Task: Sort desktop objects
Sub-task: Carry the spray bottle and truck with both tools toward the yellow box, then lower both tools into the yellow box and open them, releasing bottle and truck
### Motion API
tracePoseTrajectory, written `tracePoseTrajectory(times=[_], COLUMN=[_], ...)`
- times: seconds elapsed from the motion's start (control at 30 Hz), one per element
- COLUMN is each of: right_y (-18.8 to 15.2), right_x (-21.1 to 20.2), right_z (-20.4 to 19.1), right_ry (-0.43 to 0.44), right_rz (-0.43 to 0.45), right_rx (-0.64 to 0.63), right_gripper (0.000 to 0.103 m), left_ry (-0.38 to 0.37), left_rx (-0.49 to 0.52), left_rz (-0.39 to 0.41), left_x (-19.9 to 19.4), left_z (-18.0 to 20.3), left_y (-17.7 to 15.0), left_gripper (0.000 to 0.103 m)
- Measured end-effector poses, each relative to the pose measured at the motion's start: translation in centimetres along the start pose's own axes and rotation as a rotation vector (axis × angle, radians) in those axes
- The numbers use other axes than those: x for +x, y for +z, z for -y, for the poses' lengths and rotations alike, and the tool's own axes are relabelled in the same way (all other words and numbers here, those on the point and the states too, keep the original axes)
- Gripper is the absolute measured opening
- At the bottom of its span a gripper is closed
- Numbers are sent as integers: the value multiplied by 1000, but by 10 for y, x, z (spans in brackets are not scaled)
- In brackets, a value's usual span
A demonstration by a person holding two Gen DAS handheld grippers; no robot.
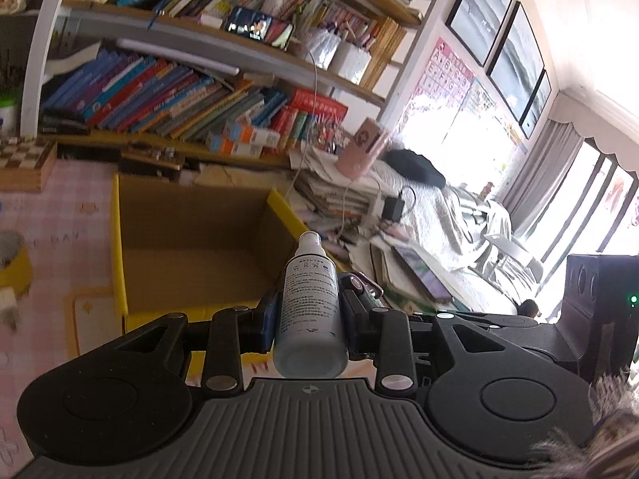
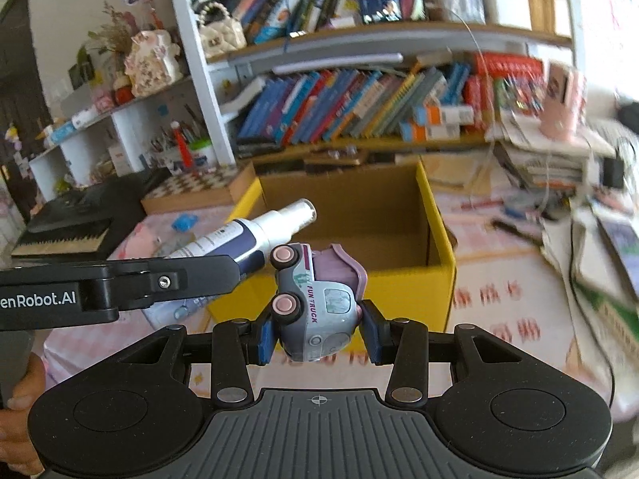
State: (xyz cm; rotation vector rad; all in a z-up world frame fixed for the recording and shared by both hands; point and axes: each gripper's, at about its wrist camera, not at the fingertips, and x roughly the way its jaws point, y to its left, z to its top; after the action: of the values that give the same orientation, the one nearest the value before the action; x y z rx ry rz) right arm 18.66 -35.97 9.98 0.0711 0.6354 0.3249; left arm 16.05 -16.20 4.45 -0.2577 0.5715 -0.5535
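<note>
While both hands hovered near the yellow cardboard box [image 2: 351, 239], each pair of tongs carried one thing. The left tongs [image 1: 309, 321] were clamped on a white spray bottle [image 1: 309, 299], its capped nozzle pointing toward the box's open mouth and its base toward the camera; in the right wrist view the same bottle [image 2: 243, 235] lay slanted just left of the box's near left corner, with its nozzle over the box's rim. The right tongs [image 2: 319, 331] were clamped on a small grey-blue toy truck [image 2: 315, 299] lettered "FUN TRUCK", tipped on its side with its pink-hubbed wheels facing left and its purple roof to the right. The truck hung in front of the box's near yellow wall, above the counter [image 2: 499, 303] with its pink checked cloth.

The box stood open, its brown inside bare as far as could be seen. Behind the box a bookshelf [image 2: 359, 111] held rows of leaning books. To the right of the box lay stacks of papers [image 2: 555, 167] with a pink cup [image 2: 561, 99] on top. Left of the box sat a chessboard case [image 2: 199, 187] and a black brush [image 2: 64, 231]. Part of a hand [image 2: 20, 395] showed at the lower left edge, well left of the box.
</note>
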Motion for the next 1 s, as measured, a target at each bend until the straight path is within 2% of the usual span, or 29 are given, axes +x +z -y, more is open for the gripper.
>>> tracePoseTrajectory(times=[0.17,0.37,0.57,0.73,0.87,1.0], right_y=[22,47,61,66,68,66], right_x=[19,57,111,157,185,204], right_z=[8,25,38,38,38,31], right_ry=[32,55,43,4,12,0], right_rz=[13,-25,-140,-263,-370,-422], right_rx=[-36,-64,-145,-304,-403,-517], right_gripper=[42,43,42,42,42,42], left_ry=[31,66,112,188,233,284], left_rx=[19,18,44,110,137,176], left_rz=[29,28,-72,-177,-252,-297], left_x=[18,51,103,151,177,192], left_z=[-6,-18,-39,-50,-59,-64], left_y=[19,39,54,58,59,58], left_gripper=[30,30,30,30,30,30])
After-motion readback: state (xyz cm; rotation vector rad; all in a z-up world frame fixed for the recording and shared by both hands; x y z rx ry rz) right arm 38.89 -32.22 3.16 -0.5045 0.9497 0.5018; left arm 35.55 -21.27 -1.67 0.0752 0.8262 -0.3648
